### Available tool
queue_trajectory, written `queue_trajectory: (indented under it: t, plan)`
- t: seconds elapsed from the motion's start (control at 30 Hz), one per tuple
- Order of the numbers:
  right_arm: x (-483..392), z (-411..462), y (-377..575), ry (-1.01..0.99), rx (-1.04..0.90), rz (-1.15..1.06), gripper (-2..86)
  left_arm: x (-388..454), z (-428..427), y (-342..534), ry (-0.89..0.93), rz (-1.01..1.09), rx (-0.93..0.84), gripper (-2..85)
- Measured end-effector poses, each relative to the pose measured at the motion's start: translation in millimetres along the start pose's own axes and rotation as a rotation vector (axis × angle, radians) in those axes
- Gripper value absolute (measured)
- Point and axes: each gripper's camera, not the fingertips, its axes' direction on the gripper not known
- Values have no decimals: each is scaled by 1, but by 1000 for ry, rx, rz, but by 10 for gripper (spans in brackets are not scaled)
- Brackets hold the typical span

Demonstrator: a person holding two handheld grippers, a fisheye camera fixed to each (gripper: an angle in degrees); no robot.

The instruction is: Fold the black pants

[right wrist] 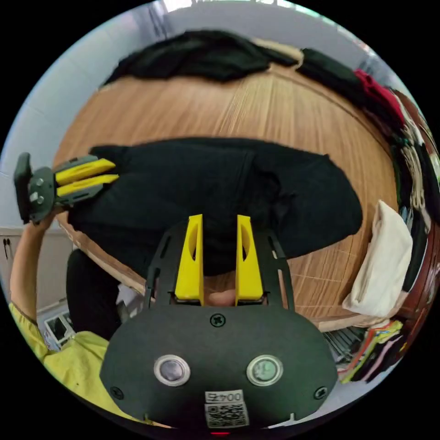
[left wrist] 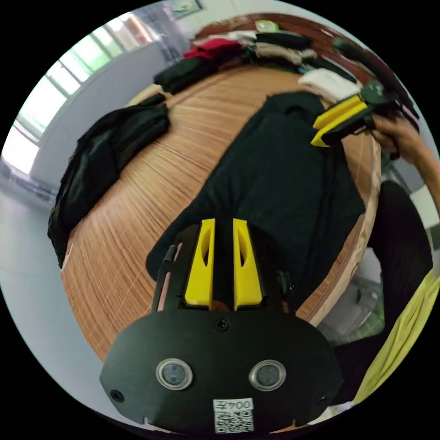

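Note:
The black pants [left wrist: 275, 174] [right wrist: 206, 183] lie flat, folded into a long band on the wooden table [left wrist: 151, 183] [right wrist: 229, 105], close to its near edge. My left gripper [left wrist: 224, 222] hovers over one end of them, its yellow jaws a narrow gap apart with nothing lifted between them. From the right gripper view, the left gripper [right wrist: 114, 172] sits at the pants' left edge. My right gripper [right wrist: 220, 217] stands open above the pants' near edge. The left gripper view has the right gripper [left wrist: 314, 133] at the far end, held by a hand [left wrist: 398, 137].
A heap of dark clothes [left wrist: 105, 151] [right wrist: 201, 52] lies along the table's far side. A folded cream garment [left wrist: 327, 82] [right wrist: 385, 261] and a row of stacked clothes [left wrist: 256, 46] [right wrist: 403, 137] border one end. The person's yellow top [left wrist: 403, 330] [right wrist: 68, 362] is at the table's edge.

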Motion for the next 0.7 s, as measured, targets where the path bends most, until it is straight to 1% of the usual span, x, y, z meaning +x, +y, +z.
queue_trajectory:
  t: [0.03, 0.07, 0.17, 0.2, 0.23, 0.33, 0.47, 0.6, 0.7]
  plan:
    - [-11, 8, -12, 45, -24, -22, 111, 5, 3, 2, -32, -10, 27, 65]
    - [-16, 7, -15, 66, -3, -28, 111, 7, 3, 4, -44, -15, 48, 63]
    - [-31, 6, -36, 120, -26, -47, 107, -1, 7, 4, 11, -68, 41, 61]
    - [-34, 5, -47, 122, -54, -64, 106, -11, 7, 6, 60, -113, 39, 58]
    - [-36, 3, -56, 114, -81, -87, 104, -20, 8, 10, 112, -163, 36, 55]
    - [-35, -3, -73, 64, -120, -133, 103, -29, 7, 19, 179, -254, 17, 47]
    - [-34, -10, -77, 12, -100, -182, 104, -13, -4, 47, 196, -346, 33, 40]
    - [-35, -29, -68, -58, -63, -204, 99, 18, -21, 97, 228, -492, 101, 36]
    - [-44, -55, -51, -81, -46, -209, 84, 42, -33, 113, 189, -513, 101, 34]
